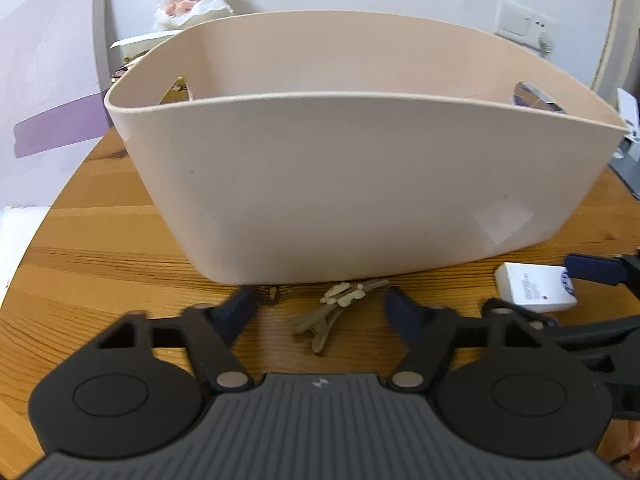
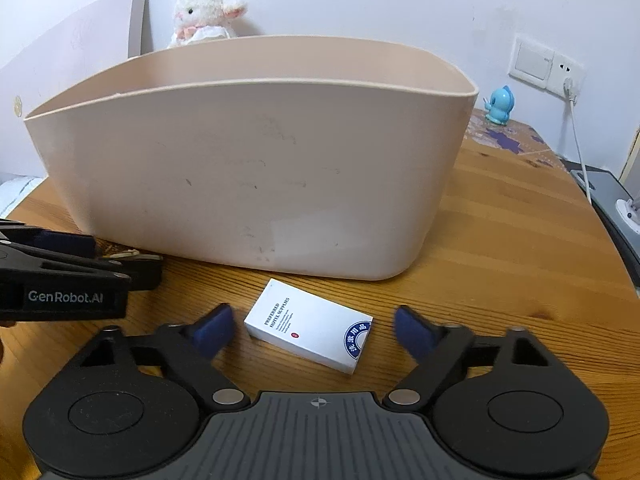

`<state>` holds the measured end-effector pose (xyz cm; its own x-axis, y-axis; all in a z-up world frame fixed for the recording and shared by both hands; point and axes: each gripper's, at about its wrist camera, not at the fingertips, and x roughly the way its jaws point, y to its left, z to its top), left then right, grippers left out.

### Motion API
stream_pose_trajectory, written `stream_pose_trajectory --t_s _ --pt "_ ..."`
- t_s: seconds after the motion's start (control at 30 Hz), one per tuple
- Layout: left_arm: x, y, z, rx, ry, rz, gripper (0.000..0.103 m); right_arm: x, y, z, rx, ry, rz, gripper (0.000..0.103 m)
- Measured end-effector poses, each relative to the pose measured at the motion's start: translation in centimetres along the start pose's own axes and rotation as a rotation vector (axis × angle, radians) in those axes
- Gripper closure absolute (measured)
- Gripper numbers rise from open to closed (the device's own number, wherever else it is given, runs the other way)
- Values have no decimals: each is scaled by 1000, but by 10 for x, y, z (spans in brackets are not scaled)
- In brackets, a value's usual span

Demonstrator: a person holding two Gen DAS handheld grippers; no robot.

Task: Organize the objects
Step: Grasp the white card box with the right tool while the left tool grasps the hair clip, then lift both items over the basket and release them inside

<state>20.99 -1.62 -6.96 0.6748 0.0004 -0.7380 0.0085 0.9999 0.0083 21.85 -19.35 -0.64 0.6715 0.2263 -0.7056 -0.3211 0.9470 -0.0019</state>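
Note:
A large beige plastic basket [image 1: 360, 184] stands on the wooden table; it also shows in the right wrist view [image 2: 248, 184]. My left gripper [image 1: 320, 304] is open, its fingers on either side of an olive hair clip [image 1: 340, 308] lying in front of the basket. My right gripper [image 2: 312, 328] is open around a small white box [image 2: 310, 330] with blue print, flat on the table. The box also shows in the left wrist view [image 1: 536, 286], with the right gripper's blue fingertip [image 1: 592, 268] beside it. The left gripper's body shows in the right wrist view [image 2: 64, 280].
A white plush lamb [image 2: 208, 12] sits behind the basket. A blue toy figure [image 2: 500, 106] stands at the back right near a wall socket [image 2: 544, 64] with a cable. A grey device [image 2: 616, 208] lies at the table's right edge.

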Motion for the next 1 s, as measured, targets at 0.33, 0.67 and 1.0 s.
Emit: stream_pose_trajectory --t_s 0.33,0.67,1.0 --pt "-16 16 -16 12 14 -45 79 -14 5 -7 -12 3 6 41" --pt "-37 21 -28 1 11 -92 82 -50 4 -14 -11 -46 15 41" --pt "-102 26 -26 26 -95 -115 82 -111 -1 -3 -8 -176 27 41"
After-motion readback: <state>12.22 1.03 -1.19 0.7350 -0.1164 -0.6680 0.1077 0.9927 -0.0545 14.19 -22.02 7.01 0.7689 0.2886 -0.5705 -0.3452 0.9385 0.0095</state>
